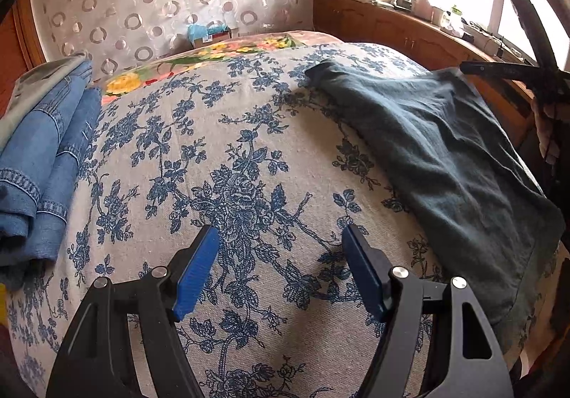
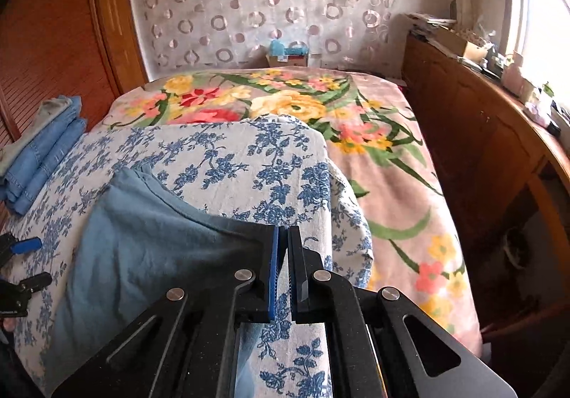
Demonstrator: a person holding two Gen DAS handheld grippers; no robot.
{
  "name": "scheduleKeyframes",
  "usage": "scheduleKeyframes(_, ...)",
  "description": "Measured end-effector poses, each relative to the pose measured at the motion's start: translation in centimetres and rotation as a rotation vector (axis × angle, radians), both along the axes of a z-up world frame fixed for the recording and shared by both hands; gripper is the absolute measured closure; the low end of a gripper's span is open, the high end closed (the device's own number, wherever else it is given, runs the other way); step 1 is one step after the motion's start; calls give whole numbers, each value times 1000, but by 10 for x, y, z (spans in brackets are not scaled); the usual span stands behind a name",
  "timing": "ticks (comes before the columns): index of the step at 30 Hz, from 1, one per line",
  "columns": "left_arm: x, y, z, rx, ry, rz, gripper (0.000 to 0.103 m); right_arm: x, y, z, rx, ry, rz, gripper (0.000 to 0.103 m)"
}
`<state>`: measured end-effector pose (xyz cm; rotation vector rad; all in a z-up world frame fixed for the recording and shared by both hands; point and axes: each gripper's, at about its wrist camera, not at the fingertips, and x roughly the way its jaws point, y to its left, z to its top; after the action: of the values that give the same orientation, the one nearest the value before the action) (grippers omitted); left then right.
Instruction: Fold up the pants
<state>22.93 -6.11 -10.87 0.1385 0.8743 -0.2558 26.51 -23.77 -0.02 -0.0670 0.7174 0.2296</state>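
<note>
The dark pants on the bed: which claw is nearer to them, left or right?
Right. The right claw is at the edge of the dark pants, nearly shut. The left claw hangs open over bare bedspread beside them.

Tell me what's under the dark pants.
The pants lie on the blue-flowered cloth, which covers the bed. Anything beneath their middle is hidden.

Each claw, left claw (image 1: 279, 257) and right claw (image 2: 284, 255), has black angular arms with slotted cut-outs, round silver screws at the pivots, and ribbed blue pads (image 1: 195, 273) inside the fingers.
</note>
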Motion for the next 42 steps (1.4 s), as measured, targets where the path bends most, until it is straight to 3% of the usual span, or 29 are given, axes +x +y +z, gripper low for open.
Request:
scheduleKeyframes(5,-8,-4,8,4,-46,-10,30,-29,-3,4,15,-5,4,76)
scheduleKeyframes(16,-52,-53,17,-93,-14,-152,30,-139,-9,-10,35,20,23,76)
scheduleKeyframes(25,-86,-81,20,-88,-14,-218,30,-204,-13,-16,73,50,13,76)
scheduleKeyframes(32,-94,-86,12,-60,-8,-216,30,-224,-18,-25,126,92,-2,76)
scheduleKeyframes(33,-92,-86,11,-61,-8,-216,30,-226,-17,-26,127,94,-4,77)
scheduleKeyframes(34,-93,-86,10,-60,-10,-216,30,-227,-16,-26,129,99,3,91)
scheduleKeyframes(39,-94,-86,10,-62,-12,-216,30,-239,-16,-14,147,50,-1,93)
scheduleKeyframes(42,-94,-85,10,-74,-5,-217,30,-242,-10,-21,114,66,-15,93)
